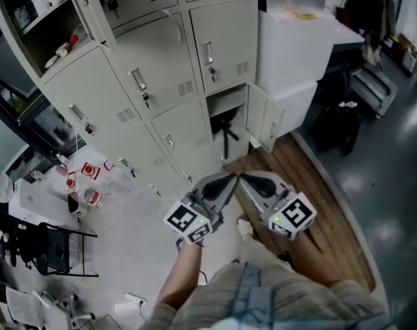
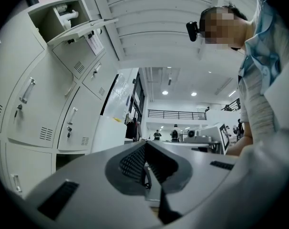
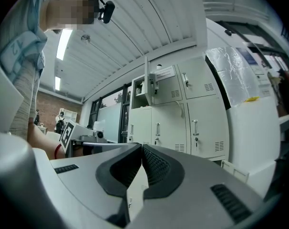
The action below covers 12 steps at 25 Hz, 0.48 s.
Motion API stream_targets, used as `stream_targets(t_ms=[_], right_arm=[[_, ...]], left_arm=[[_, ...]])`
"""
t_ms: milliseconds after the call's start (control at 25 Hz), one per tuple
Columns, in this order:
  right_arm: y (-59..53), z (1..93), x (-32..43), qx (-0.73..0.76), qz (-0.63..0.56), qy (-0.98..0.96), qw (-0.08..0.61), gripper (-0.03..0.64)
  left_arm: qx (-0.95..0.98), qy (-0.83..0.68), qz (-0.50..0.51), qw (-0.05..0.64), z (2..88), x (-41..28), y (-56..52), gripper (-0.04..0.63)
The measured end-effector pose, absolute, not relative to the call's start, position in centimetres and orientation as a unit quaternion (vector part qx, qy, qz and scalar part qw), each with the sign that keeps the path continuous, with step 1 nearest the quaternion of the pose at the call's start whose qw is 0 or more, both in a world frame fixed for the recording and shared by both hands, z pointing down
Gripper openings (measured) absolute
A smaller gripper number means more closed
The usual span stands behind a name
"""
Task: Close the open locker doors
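A bank of pale grey lockers [image 1: 160,81] stands ahead of me. The bottom right locker [image 1: 228,126] is open, its small door [image 1: 265,119] swung out to the right. An upper locker [image 1: 33,19] at the far left is also open, with small items on its shelves and its door [image 1: 91,9] standing out. The left gripper view shows that upper locker [image 2: 58,14] and its door [image 2: 85,28]. My left gripper [image 1: 229,178] and right gripper [image 1: 242,178] are side by side in front of the lockers, tips close together. Both are shut and empty, touching nothing.
A white cabinet [image 1: 291,53] stands right of the lockers, with a black bag [image 1: 336,126] beyond it. A strip of wood flooring [image 1: 312,184] runs below the open bottom locker. Bottles and packs [image 1: 84,181] lie on the floor at left, near a black chair [image 1: 54,249].
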State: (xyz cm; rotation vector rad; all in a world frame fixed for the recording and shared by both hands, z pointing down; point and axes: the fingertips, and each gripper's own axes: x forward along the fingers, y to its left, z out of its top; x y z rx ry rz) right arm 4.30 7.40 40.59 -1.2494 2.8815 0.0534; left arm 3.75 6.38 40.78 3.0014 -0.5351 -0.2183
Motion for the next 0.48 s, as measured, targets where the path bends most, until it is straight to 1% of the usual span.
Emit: stream_targets(t_ms=[480], right_arm=[[-5.1, 40.5, 11.0, -0.425, 0.009, 0.905, 0.022, 0.003]], left_arm=[[0.985, -0.158, -0.063, 0.04, 41.2, 10.6, -6.3, 0.003]])
